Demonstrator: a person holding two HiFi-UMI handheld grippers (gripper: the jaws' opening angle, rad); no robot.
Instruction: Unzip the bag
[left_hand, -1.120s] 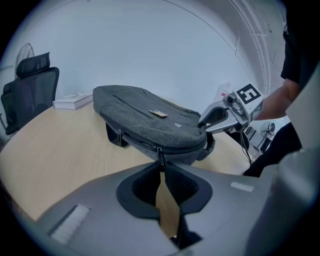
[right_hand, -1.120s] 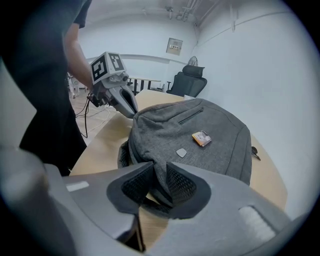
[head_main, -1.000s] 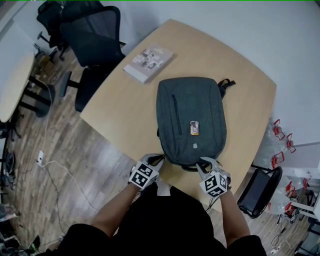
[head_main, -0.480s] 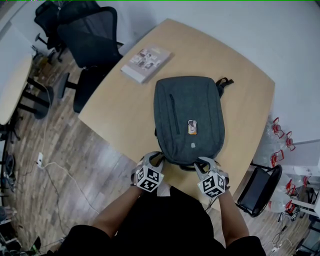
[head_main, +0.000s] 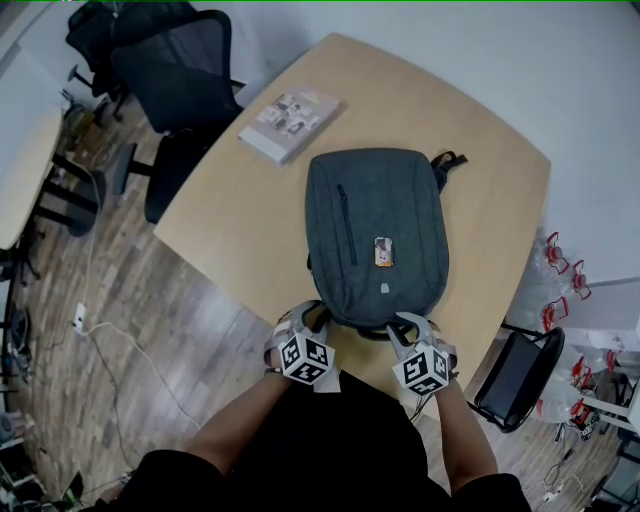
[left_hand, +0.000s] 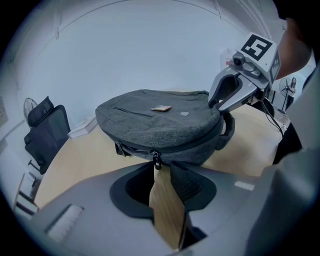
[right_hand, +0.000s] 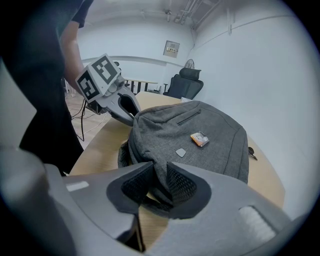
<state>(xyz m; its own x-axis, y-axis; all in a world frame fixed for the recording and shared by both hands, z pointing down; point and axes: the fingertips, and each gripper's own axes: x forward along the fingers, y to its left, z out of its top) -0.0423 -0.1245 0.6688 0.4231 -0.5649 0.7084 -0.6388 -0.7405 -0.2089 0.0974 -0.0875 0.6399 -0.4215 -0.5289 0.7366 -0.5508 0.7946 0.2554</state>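
A grey backpack (head_main: 375, 230) lies flat on the wooden table (head_main: 240, 230), its near end at the table's front edge. My left gripper (head_main: 311, 320) is at that end's left corner. Its jaws have just been opening and stand open (left_hand: 161, 174). The black zipper pull (left_hand: 156, 161) hangs at their tips, with bare table showing between the pads. The zipper (left_hand: 135, 150) runs closed along the seam. My right gripper (head_main: 402, 326) is at the near right corner, shut (right_hand: 159, 172) on a fold of the backpack's grey fabric (right_hand: 160, 150).
A book (head_main: 290, 125) lies at the table's far left corner. Black office chairs (head_main: 175, 70) stand beyond it on the left. A strap (head_main: 447, 163) sticks out from the backpack's far end. A dark chair (head_main: 515, 380) and red-topped items (head_main: 560, 280) stand on the right.
The left gripper has rolled and shifted slightly right along the backpack's near edge, and its jaws have opened. The right gripper has kept still on the fabric.
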